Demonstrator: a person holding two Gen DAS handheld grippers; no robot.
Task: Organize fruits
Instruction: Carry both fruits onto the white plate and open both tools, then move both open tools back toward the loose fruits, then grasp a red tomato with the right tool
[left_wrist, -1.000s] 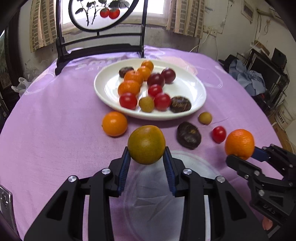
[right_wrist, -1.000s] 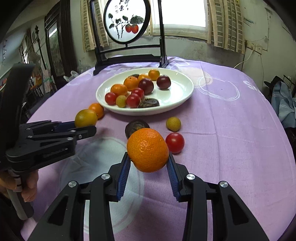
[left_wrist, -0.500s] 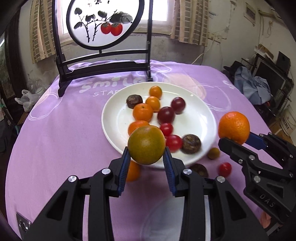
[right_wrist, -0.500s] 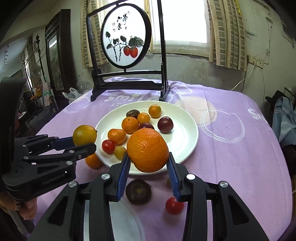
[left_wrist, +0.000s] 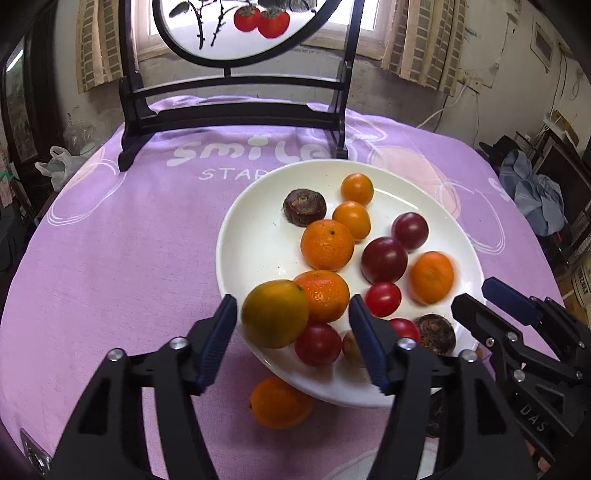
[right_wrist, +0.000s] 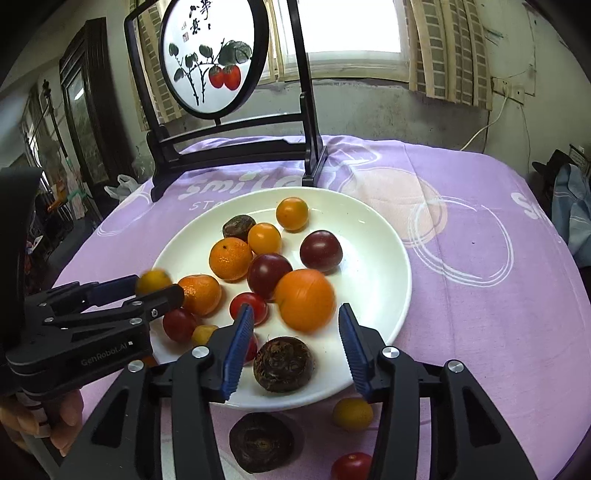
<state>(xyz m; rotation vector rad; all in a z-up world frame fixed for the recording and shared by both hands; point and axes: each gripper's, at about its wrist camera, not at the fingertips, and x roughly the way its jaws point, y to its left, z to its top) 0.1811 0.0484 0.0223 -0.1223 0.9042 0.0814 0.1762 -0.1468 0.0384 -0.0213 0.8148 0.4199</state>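
A white plate (left_wrist: 258, 243) (right_wrist: 373, 251) on the purple cloth holds several oranges, tomatoes, plums and dark fruits. My left gripper (left_wrist: 290, 339) is open over the plate's near-left rim; the greenish-yellow orange (left_wrist: 275, 314) sits loose between its jaws, blurred, and also shows in the right wrist view (right_wrist: 153, 280). My right gripper (right_wrist: 291, 345) is open over the plate's near side; the big orange (right_wrist: 304, 304) lies blurred just beyond its jaws, and in the left wrist view (left_wrist: 431, 277).
Loose fruit lies on the cloth in front of the plate: an orange (left_wrist: 280, 402), a dark fruit (right_wrist: 261, 445), a small yellow fruit (right_wrist: 352, 414) and a red tomato (right_wrist: 351, 466). A black framed screen stand (right_wrist: 236, 144) stands behind the plate.
Both grippers moved forward over the plate and opened. The greenish-yellow orange and the big orange have left their grips and are dropping onto the plate.
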